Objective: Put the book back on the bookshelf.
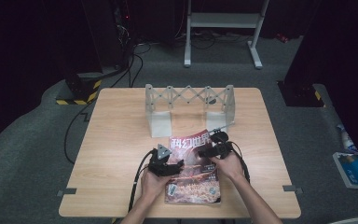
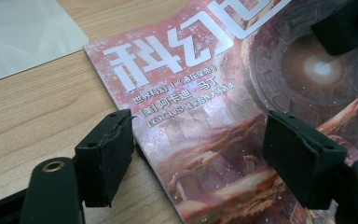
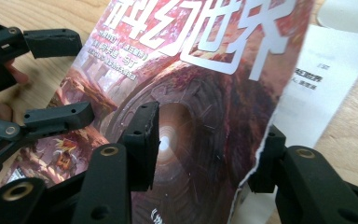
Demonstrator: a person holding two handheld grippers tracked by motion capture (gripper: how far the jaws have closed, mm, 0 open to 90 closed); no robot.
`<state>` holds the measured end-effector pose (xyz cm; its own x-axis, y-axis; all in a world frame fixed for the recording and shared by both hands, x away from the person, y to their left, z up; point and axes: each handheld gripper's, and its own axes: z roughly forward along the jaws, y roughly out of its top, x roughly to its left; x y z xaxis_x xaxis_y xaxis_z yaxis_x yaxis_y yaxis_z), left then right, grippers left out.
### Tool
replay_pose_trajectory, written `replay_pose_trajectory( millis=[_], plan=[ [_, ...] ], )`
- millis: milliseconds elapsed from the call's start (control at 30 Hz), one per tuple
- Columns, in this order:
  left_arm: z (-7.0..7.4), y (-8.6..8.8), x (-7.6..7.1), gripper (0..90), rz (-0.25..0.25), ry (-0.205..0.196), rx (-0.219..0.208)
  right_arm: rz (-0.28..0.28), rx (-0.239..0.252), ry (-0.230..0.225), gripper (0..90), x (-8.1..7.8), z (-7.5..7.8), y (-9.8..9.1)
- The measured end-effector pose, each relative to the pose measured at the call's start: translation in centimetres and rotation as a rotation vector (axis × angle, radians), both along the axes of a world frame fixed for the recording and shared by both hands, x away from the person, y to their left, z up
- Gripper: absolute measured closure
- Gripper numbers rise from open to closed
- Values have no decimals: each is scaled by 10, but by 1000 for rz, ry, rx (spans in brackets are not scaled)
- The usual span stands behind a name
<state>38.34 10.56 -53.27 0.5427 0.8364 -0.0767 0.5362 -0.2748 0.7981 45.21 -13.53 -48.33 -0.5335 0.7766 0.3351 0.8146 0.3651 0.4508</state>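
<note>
A magazine (image 1: 193, 175) with a red cover and white characters lies on the wooden table (image 1: 116, 140) near its front edge. My left gripper (image 1: 173, 166) stands open at the magazine's (image 2: 205, 93) left edge. In the left gripper view (image 2: 198, 140) one jaw is over bare wood and the other over the cover. My right gripper (image 1: 216, 143) is at the right edge. In the right gripper view (image 3: 209, 140) the cover (image 3: 200, 70) is lifted off a white inner page (image 3: 326, 88). One jaw is above the cover, the other under its torn edge, with a wide gap. The left gripper (image 3: 58, 79) shows beyond.
A grey expanding rack (image 1: 189, 99) with a pale base plate (image 2: 23, 32) stands at the back of the table, just beyond the magazine. Cables trail off the front edge. On the floor are a white stand (image 1: 223, 21), a hazard-striped base (image 1: 77, 91) and a spray bottle (image 1: 347, 140).
</note>
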Motion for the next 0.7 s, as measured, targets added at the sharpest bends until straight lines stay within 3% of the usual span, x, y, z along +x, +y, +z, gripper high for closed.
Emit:
replay_pose_trajectory(
  millis=[233,400,467,700],
  plan=[
    [0,0,0,247,-1,0,-1,60,-53,-3,633,-2,-7,16],
    [0,1,0,247,-7,5,-9,68,-3,12,771,-1,-6,8],
    [0,2,0,241,-9,7,-11,89,5,-11,814,-2,-6,8],
    [1,6,1,208,-9,22,-23,135,7,-51,852,-8,-4,9]
  ],
)
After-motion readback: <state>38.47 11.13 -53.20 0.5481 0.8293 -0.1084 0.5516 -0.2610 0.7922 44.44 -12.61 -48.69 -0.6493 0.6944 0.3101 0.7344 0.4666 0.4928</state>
